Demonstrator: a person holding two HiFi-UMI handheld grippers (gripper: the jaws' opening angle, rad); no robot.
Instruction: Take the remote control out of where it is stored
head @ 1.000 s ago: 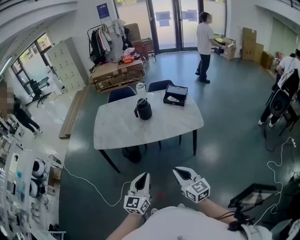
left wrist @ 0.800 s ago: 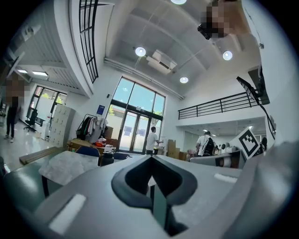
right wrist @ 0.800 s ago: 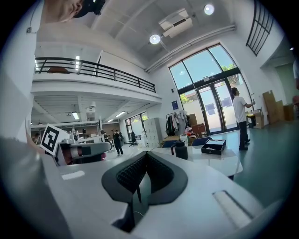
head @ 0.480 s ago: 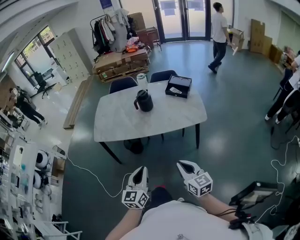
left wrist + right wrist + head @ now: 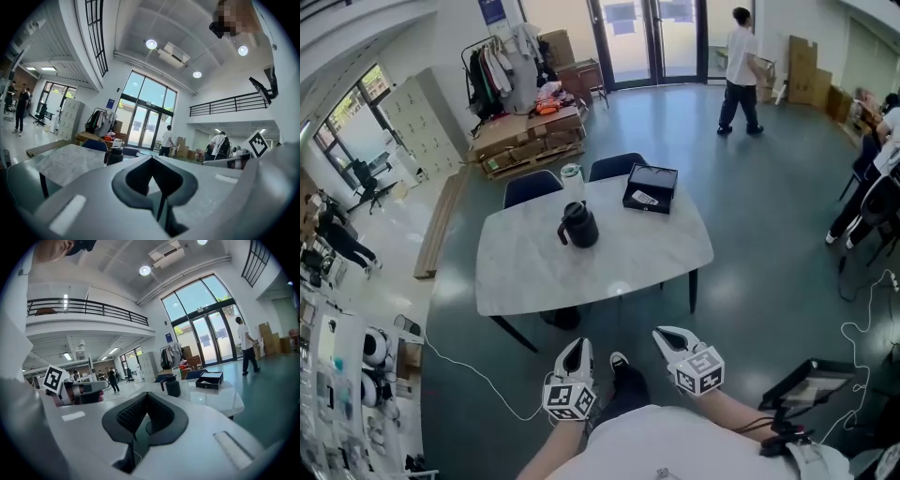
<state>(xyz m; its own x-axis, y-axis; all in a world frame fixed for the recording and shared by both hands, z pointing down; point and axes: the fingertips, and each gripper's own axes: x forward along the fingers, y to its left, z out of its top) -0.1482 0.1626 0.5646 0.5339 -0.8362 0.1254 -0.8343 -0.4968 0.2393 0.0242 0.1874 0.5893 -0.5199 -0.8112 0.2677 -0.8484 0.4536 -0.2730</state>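
Nothing done yet tbh. Gotta reach remote control (image 5: 645,198) in box (image 5: 667,174), table (image 5: 581,272) far-right corner. Closed tight & empty: left gripper (image 5: 575,351), right gripper (image 5: 667,336).

table (image 5: 534,272): white top, ahead of you
jug (image 5: 579,225): black, upright on table
tumbler (image 5: 572,176): far edge, behind jug
chairs (image 5: 532,187): two, dark blue, far side
person (image 5: 738,70): standing near glass doors

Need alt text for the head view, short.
Seen from above, the left gripper and right gripper are held low in front of the person, fingers shut and empty, well short of a white table. On the table sit a dark jug and an open black box holding a pale remote.
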